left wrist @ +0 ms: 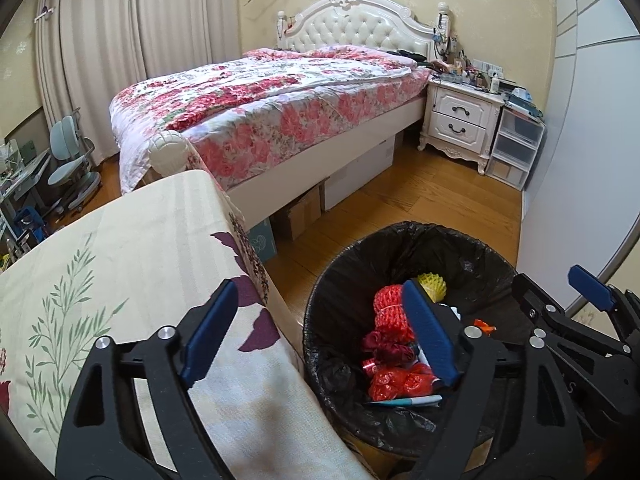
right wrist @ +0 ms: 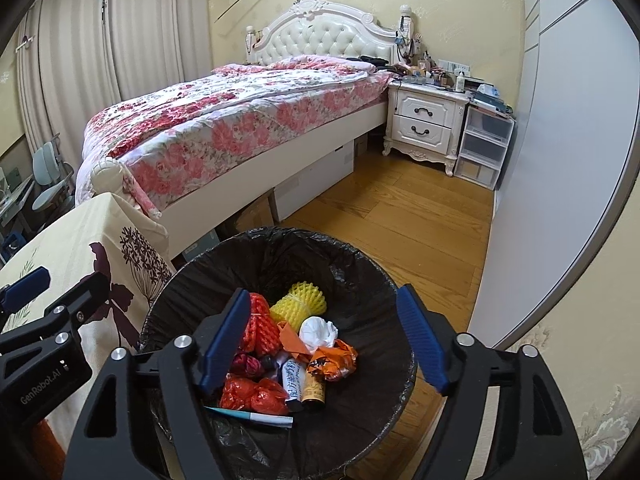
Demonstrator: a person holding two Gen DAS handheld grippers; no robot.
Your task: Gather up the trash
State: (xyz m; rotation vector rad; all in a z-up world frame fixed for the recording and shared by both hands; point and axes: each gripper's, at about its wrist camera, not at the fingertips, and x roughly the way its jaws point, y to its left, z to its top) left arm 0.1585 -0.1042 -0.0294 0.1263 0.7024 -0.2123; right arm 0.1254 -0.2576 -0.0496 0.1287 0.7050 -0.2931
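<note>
Bedroom with a wood-plank floor [right wrist: 420, 216], a floral-quilted bed [right wrist: 224, 128] and a cream leaf-print worktop [left wrist: 112, 248].
Beside the worktop stands a round black-lined trash bin [right wrist: 360, 280] holding red and yellow foam nets, crumpled paper and wrappers; the left claw [left wrist: 320, 340] and the right claw [right wrist: 324, 344] both hang released and empty above it.

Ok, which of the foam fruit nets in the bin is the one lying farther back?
The yellow net. It lies toward the bin's far wall, behind and right of the red net, which is beside the right gripper's left finger.
</note>
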